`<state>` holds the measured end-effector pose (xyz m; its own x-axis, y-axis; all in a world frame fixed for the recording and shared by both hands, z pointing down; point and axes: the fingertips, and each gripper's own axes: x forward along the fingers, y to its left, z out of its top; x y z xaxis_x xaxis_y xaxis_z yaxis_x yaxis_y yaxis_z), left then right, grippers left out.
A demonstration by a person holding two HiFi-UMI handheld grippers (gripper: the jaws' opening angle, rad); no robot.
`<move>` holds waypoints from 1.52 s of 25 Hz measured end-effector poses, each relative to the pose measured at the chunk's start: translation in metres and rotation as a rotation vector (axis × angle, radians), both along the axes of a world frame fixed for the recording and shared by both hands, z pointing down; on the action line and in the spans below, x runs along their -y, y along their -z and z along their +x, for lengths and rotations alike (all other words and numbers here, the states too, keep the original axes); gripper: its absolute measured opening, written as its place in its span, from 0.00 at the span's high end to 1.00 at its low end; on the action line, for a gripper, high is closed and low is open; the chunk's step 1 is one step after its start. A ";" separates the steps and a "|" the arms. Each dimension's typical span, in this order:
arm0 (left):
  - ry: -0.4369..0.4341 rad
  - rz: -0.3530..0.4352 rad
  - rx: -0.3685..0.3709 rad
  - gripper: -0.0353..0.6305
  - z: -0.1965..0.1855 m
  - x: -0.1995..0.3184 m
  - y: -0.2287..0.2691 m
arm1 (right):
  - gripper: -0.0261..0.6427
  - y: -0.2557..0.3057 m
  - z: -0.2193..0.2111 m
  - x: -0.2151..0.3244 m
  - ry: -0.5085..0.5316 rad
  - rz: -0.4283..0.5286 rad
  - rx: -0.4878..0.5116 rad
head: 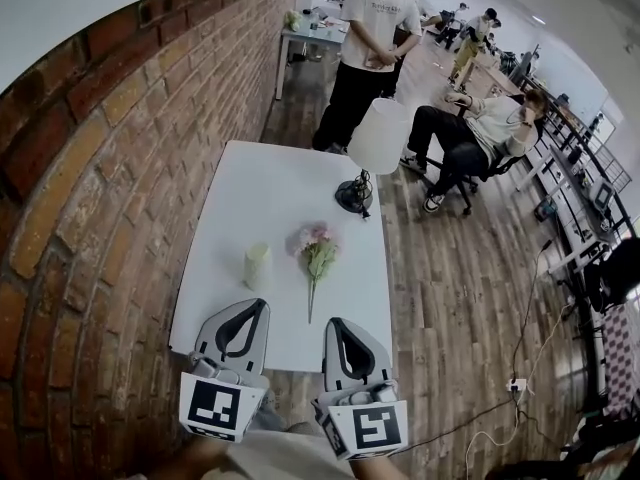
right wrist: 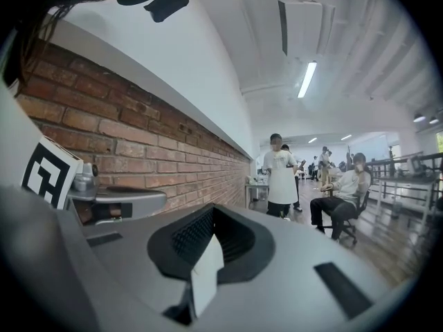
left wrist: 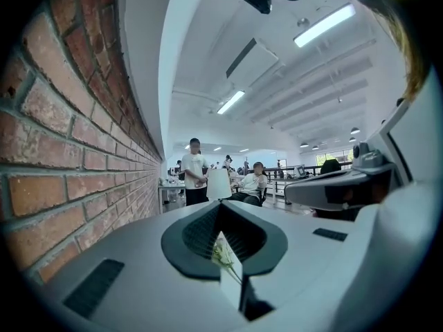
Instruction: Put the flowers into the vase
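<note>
Both closed, empty (L gripper [head: 261,305], R gripper [head: 333,324]); flowers [head: 318,253] lie beside vase [head: 258,266].

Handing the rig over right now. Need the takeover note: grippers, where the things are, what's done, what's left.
Left gripper: jaws together, empty, level, at the near edge of the table.
Right gripper: jaws together, empty, beside the left one.
Vase: upright on the table, ahead of the left gripper.
Flowers: lying flat just right of the vase, apart from it, stem pointing to the near edge.
Done: nothing yet; flowers untouched, vase empty.
Left: open a gripper, take the stem, stand the flowers in the vase. The lamp at the far edge is probably out of the way.
</note>
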<state>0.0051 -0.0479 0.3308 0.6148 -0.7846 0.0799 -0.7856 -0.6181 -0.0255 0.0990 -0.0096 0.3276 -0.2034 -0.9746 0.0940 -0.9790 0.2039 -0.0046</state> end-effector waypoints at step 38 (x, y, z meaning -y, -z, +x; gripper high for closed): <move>0.029 -0.183 0.092 0.93 0.005 0.081 -0.071 | 0.89 -0.089 -0.001 0.120 0.134 -0.308 -0.074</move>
<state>0.0101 -0.1292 0.4021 0.5758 -0.7688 0.2781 -0.8025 -0.5965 0.0127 0.0981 -0.1300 0.4166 -0.3097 -0.8630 0.3993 -0.9435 0.3311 -0.0161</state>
